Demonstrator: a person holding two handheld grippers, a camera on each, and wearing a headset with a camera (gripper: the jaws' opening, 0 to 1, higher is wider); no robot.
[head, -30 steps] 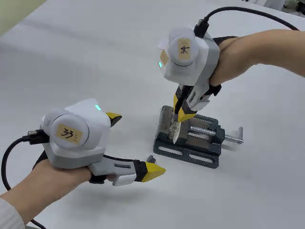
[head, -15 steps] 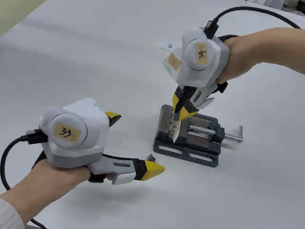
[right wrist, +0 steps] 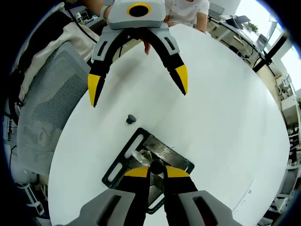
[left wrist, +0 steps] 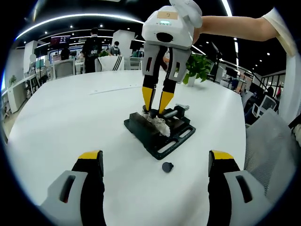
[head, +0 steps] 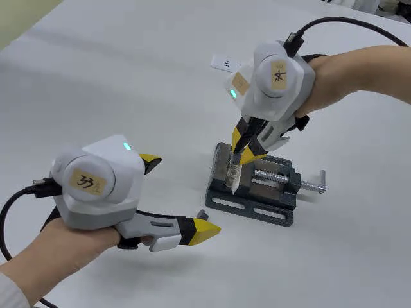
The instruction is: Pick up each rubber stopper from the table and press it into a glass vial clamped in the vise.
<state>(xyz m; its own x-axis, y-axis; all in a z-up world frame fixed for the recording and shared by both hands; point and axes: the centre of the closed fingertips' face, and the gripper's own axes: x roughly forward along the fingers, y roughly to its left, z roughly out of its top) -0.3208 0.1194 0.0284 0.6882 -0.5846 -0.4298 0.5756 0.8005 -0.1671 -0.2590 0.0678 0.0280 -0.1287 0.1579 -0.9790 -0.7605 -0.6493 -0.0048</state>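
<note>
Rubber stopper (right wrist: 156, 166) is sitting on the glass vial (head: 232, 176) in the vise (head: 270, 194), and your right gripper (head: 244, 154) is pinching it tight. Your left gripper (head: 180, 194) is hanging with its jaws wide apart, and a spare stopper (left wrist: 167, 166) is lying on the table (head: 96, 77) just beside the vise.

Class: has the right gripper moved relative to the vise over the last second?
Yes. The right gripper swung its body rightward above the vise, its tips staying at the glass vial with the rubber stopper.
</note>
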